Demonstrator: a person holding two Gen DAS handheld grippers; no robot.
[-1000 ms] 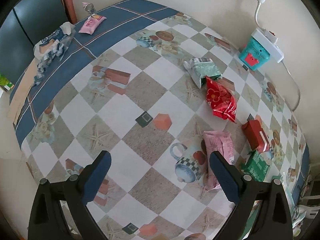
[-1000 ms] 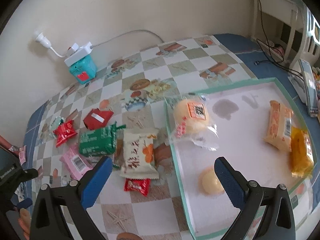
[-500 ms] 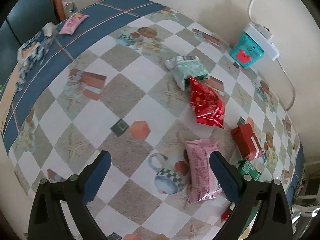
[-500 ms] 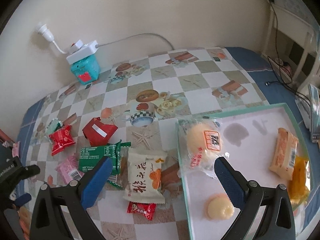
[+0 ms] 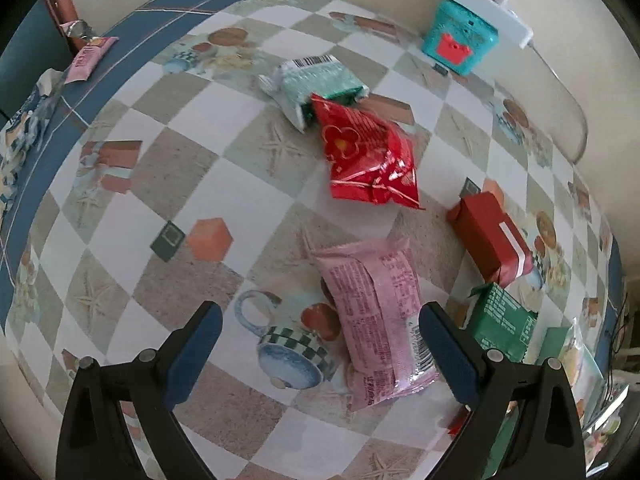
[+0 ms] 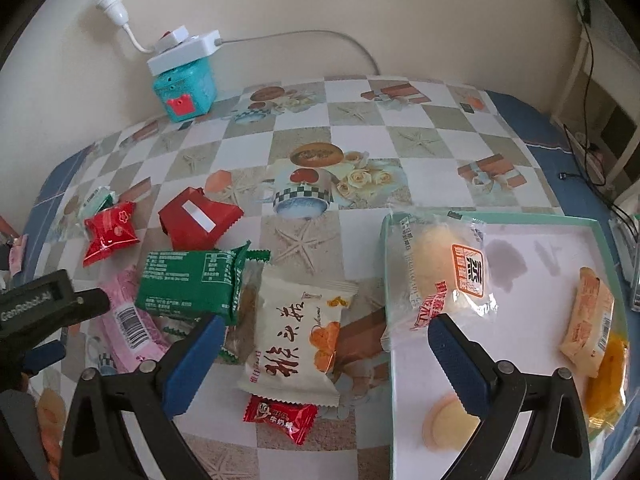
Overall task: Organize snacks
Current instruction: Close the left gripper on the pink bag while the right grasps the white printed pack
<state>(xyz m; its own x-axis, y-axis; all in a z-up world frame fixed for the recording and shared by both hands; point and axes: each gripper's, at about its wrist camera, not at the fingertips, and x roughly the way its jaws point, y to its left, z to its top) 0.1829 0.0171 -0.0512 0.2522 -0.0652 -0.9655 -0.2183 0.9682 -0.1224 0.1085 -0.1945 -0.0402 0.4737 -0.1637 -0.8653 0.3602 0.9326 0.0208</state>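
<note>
The left gripper [image 5: 320,356] is hanging over the table with its two blue fingers [image 5: 192,354] spread wide apart, and nothing is sitting between them being squeezed. Right in front of it, in the lower middle of the left wrist view, the pink snack pack [image 5: 376,320] is lying flat on the checkered tablecloth [image 5: 132,184]. The pack is sitting toward the right finger, nearly touching it, so it is off to one side of the gap and not in the middle. Its long side is running from the upper middle of the frame down toward the lower right, almost the same way the fingers are pointing. So I think the fingers would be closing across its short side, which is the easy way to pinch it, once the gripper is sliding a bit to the right.

The right gripper [image 6: 326,358] is also wide open and holding nothing. It is floating over the cream snack pack [image 6: 298,332] in the lower middle of the right wrist view, next to the tray [image 6: 532,218] on the right side. From there the pink pack is showing at the lower left, under the left gripper's arm, so the left hand looks much nearer to it.
</note>
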